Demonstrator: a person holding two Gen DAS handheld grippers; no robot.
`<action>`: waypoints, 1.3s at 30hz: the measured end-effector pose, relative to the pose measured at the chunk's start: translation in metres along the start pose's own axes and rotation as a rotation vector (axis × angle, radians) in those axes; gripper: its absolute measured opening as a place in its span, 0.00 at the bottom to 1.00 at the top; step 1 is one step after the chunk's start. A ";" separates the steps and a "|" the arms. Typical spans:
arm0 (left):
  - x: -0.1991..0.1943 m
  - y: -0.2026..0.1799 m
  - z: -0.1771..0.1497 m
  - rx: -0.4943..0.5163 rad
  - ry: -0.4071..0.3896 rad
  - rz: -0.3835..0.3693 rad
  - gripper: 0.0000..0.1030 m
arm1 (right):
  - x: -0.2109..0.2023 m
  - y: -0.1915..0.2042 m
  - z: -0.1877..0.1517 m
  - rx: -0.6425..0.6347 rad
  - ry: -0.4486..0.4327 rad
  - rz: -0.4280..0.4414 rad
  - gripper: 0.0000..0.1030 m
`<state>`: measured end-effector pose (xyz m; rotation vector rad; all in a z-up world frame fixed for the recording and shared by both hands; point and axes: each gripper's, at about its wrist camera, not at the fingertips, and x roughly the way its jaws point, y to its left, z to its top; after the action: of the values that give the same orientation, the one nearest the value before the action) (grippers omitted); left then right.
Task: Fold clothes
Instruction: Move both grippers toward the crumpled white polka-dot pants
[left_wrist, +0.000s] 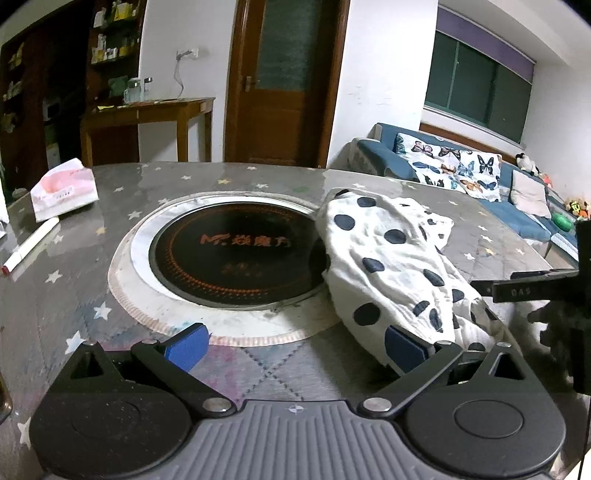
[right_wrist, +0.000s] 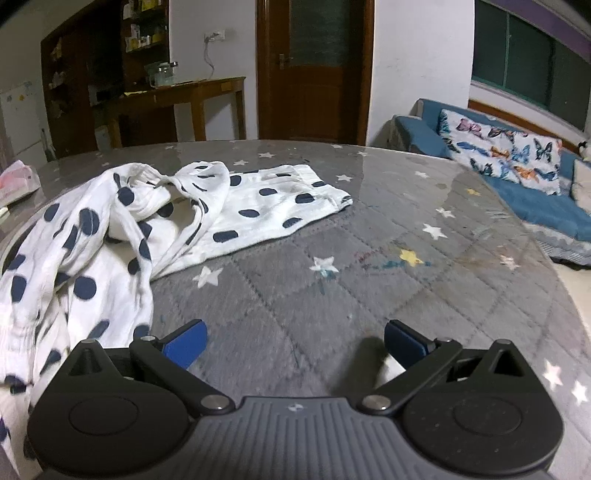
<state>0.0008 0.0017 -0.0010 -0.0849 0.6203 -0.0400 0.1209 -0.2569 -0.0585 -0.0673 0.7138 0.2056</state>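
Polka-dot clothes (right_wrist: 122, 236), white with dark navy spots, lie rumpled on my grey star-patterned desk (right_wrist: 388, 229). My right view shows most of the cloth: one flat part stretches away toward the far side, while a bunched, twisted part heaps up on the left and runs down beside my right gripper (right_wrist: 293, 345), whose blue-padded fingers (right_wrist: 186, 345) stand wide apart and hold nothing, above bare desk. My left view sees the same garment (left_wrist: 391, 266) only as a crumpled mound on its right side, its edge draped over the rim of a round black cooktop (left_wrist: 236, 258) set into the desk, which the right view does not show. My left gripper (left_wrist: 295, 347) is also spread wide and empty; its right blue finger (left_wrist: 404, 345) sits just at the cloth's near edge, though I cannot tell whether it touches. Only the left view shows a tissue pack (left_wrist: 62, 188) and a white marker (left_wrist: 31, 245) lying near it on the far left.
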 end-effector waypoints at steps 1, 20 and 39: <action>0.002 0.003 0.000 -0.002 0.003 -0.001 1.00 | -0.005 0.000 -0.002 -0.001 -0.014 -0.008 1.00; 0.018 -0.010 0.009 0.012 0.022 0.028 1.00 | -0.105 0.032 -0.054 0.016 -0.157 -0.070 1.00; -0.005 -0.024 -0.013 0.095 -0.006 -0.002 1.00 | -0.128 0.062 -0.088 0.047 -0.160 -0.006 1.00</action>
<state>-0.0113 -0.0224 -0.0065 0.0062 0.6119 -0.0711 -0.0429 -0.2293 -0.0404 -0.0079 0.5587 0.1865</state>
